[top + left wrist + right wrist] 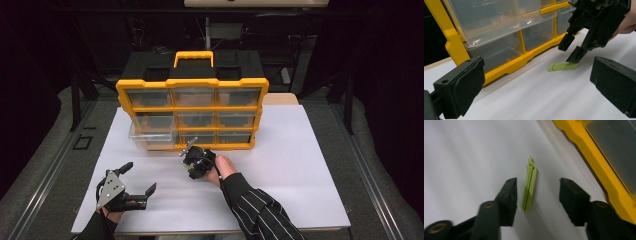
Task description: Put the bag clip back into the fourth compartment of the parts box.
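I held my right gripper [192, 150] low over the white board [300, 190], just in front of the yellow drawer box [192, 107]. I pointed it down because the little green clip [529, 185] was lying flat there, and I wanted to come at it from above.

In the right gripper view the clip lay between my two black jaws. The jaws stood partly apart, one on each long side of it. The left jaw was very close to the clip, maybe just touching it. The right jaw was not on it yet, so I was not pinching it. I lined the jaws up along its thin sides because that is the easy way to squeeze a long flat thing.

In the left gripper view the same clip [563, 66] sat on the board near the bottom edge of the box, with my right gripper [572, 50] right over it.

One clear drawer [152, 132] on the left side of the box was pulled out. I think it stood out so the clip could go in there.

My left gripper [141, 178] rested near my edge of the board, well away from the clip. Its jaws were spread wide with nothing in them. I kept it there so it would not get in the way.
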### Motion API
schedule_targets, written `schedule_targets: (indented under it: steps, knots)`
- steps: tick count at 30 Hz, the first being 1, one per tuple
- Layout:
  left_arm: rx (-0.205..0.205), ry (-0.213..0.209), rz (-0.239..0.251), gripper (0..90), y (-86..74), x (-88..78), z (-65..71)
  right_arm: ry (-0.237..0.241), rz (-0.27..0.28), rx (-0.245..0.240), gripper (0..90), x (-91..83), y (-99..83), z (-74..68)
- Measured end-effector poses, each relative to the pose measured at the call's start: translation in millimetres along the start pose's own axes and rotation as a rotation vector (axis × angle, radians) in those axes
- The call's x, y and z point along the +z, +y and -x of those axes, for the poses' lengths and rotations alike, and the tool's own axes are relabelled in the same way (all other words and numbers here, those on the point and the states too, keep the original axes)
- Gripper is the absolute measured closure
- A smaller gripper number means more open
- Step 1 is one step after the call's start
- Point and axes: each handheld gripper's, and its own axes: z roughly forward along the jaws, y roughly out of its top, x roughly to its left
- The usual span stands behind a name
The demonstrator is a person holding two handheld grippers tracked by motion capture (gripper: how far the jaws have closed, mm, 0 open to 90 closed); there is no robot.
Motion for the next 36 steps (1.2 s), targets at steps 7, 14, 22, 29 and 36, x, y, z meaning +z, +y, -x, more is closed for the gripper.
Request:
schedule_targets:
  steps: [7, 14, 22, 29, 36]
  knots:
    - [0.001, -0.001, 0.001, 0.0, -0.1, -0.1, -0.2, 0.008, -0.053, 0.023, 68.2, 15.6, 6.1, -3.2]
    - [0.001, -0.003, 0.001, 0.0, 0.0, -0.3, -0.1, 0.018, -0.064, 0.054, 75.7, 19.8, 5.7, -2.2]
    - [0.005, -0.001, 0.001, 0.0, 0.2, -0.3, 0.1, 0.046, -0.057, 0.119, 79.5, 22.9, 2.9, 1.2]
    - [0.005, 0.000, 0.000, 0.0, 0.3, -0.3, 0.1, 0.054, -0.054, 0.180, 80.2, 21.2, 3.1, 3.6]
    - [0.006, 0.001, -0.003, 0.0, 0.5, -0.6, 0.6, 0.077, -0.023, 0.234, 80.2, 13.4, 4.9, 9.6]
